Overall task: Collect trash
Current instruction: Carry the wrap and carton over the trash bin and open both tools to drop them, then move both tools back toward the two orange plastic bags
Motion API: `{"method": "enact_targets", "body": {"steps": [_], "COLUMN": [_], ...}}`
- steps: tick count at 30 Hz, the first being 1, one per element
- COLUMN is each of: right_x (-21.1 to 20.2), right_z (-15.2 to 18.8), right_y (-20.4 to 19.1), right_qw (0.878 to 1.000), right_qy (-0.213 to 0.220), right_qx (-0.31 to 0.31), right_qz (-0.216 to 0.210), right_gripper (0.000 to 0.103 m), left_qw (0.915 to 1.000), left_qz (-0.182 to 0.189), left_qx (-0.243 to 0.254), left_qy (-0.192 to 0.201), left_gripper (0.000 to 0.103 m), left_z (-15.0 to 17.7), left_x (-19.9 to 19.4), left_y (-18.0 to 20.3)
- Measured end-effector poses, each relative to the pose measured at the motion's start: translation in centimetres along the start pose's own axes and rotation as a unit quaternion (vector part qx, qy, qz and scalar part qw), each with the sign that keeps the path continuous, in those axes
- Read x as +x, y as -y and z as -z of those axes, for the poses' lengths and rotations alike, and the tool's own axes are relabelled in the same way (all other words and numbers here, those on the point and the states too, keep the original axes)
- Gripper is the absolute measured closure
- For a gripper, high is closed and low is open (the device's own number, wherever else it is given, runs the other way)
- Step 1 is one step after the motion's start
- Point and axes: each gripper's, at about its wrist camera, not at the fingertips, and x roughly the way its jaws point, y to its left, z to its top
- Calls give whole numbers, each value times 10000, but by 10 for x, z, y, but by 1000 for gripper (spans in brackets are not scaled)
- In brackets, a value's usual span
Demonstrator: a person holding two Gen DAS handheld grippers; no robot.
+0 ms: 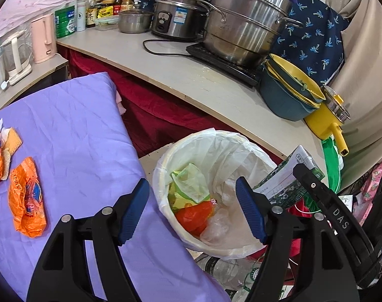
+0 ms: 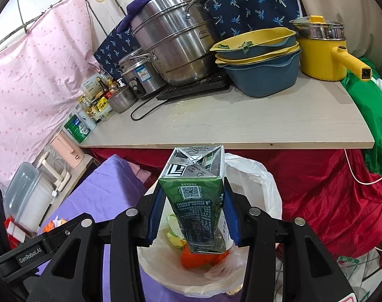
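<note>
My right gripper [image 2: 193,216] is shut on a green drink carton [image 2: 196,201] and holds it over the white-lined trash bin [image 2: 256,176]. The carton also shows at the right of the left wrist view [image 1: 286,178]. My left gripper [image 1: 192,211] is open and empty, above the bin's [image 1: 163,173] left rim, beside the purple-covered table [image 1: 72,125]. The bin holds green, orange and clear wrappers. Two orange wrappers [image 1: 26,198] and a tissue and biscuits [image 1: 10,138] lie on the purple cloth at the left.
A wooden counter [image 2: 241,125] behind the bin carries steel pots [image 2: 176,37], stacked blue and yellow bowls [image 2: 261,58] and a yellow pot [image 2: 324,52]. Red cloth [image 2: 329,191] hangs below it. Plastic bottles [image 1: 223,269] lie on the floor by the bin.
</note>
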Motion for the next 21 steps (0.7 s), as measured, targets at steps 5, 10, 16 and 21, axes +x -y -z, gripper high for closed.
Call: {"method": "enact_targets", "body": {"steps": [5, 10, 16, 21], "right_x": [-6, -12, -20, -23], "right_z": [1, -1, 4, 12], "right_y": [-8, -21, -39, -58], "right_qw": [9999, 9997, 9994, 9991], "right_qy": [129, 194, 223, 177], "right_qx": [-15, -113, -221, -314], "right_qz": [-19, -50, -124, -218], "right_gripper": [49, 46, 44, 44], "left_qw": [10000, 9999, 9995, 9989], "left_qz": [-57, -97, -146, -243], "left_qx": [-48, -68, -189, -317], "left_qy": [39, 103, 183, 257], "left_gripper": [34, 34, 34, 34], "left_z": [3, 5, 6, 8], "left_x": [-5, -13, -26, -39], "left_y": [-10, -17, -32, -51]}}
